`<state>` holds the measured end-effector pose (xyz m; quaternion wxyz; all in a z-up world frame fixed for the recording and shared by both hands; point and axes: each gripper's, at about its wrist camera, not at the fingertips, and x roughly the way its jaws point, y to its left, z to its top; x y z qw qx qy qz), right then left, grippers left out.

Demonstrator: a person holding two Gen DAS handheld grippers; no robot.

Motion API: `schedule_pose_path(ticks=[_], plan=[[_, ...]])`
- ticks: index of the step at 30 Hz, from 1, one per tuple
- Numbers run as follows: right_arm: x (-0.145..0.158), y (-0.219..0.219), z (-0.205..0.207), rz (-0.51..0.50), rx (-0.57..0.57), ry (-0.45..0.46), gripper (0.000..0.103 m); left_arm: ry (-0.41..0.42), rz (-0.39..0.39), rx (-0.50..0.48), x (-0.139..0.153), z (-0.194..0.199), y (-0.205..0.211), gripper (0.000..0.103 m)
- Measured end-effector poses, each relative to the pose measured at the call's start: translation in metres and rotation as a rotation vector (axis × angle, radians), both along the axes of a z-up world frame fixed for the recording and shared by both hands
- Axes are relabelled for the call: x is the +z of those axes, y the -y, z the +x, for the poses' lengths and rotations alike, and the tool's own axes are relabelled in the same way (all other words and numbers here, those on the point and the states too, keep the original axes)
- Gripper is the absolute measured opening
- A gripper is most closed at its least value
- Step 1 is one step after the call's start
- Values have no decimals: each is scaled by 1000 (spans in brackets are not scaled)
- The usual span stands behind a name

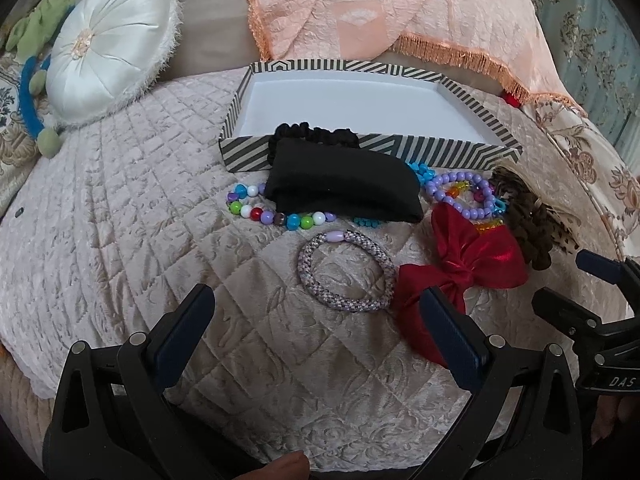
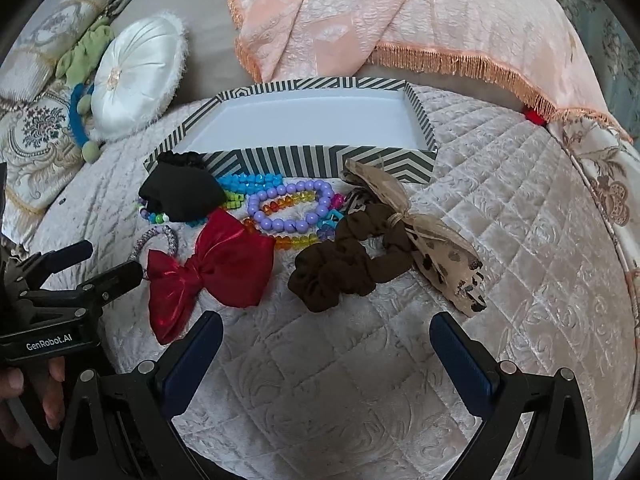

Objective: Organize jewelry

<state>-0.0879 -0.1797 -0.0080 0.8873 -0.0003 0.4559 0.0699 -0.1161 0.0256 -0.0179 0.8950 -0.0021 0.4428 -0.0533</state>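
Note:
A striped shallow box [image 1: 312,152] [image 2: 304,158] with a bare white inside lies on the quilted bed. In front of it lie a black bow [image 1: 344,188] [image 2: 180,192], a multicolour bead bracelet [image 1: 276,214], a lilac bead bracelet [image 1: 464,196] [image 2: 288,208], a woven purple bangle [image 1: 346,270] [image 2: 160,236], a red bow [image 1: 456,272] [image 2: 212,272], a brown scrunchie [image 1: 528,224] [image 2: 344,264] and a beige spotted bow [image 2: 436,252]. My left gripper [image 1: 320,312] is open just before the bangle. My right gripper [image 2: 326,340] is open before the scrunchie.
A round white satin cushion [image 1: 108,56] [image 2: 136,76] and green and blue plush items [image 1: 36,80] lie at the back left. A peach fringed cloth [image 1: 400,12] [image 2: 400,20] hangs behind the box. The quilt [image 1: 120,240] drops off at the left and right.

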Motion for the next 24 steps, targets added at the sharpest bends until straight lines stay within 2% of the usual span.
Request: schedule_pose_path(ticks=[8,13,15,21,23,24], plan=[[3,4,1,-2,-24,-4,103,3,2,-1,0,1,-1,103],[7,0,-3,8,8,41,103,17,21,-14,1,-2,2,103],[1,1,0,-9,3,11,103,22,3,-18,2,-1,-1,103],[16,21,2,74,-13,42,103,4,-97,-75,21,13,-18,103],[25,26,8,55,6,45,103,-20,-75,-106,28,23,-16,103],[29,26,12,40,18,49,103,-36,-38,-121,32,32,-12,103]])
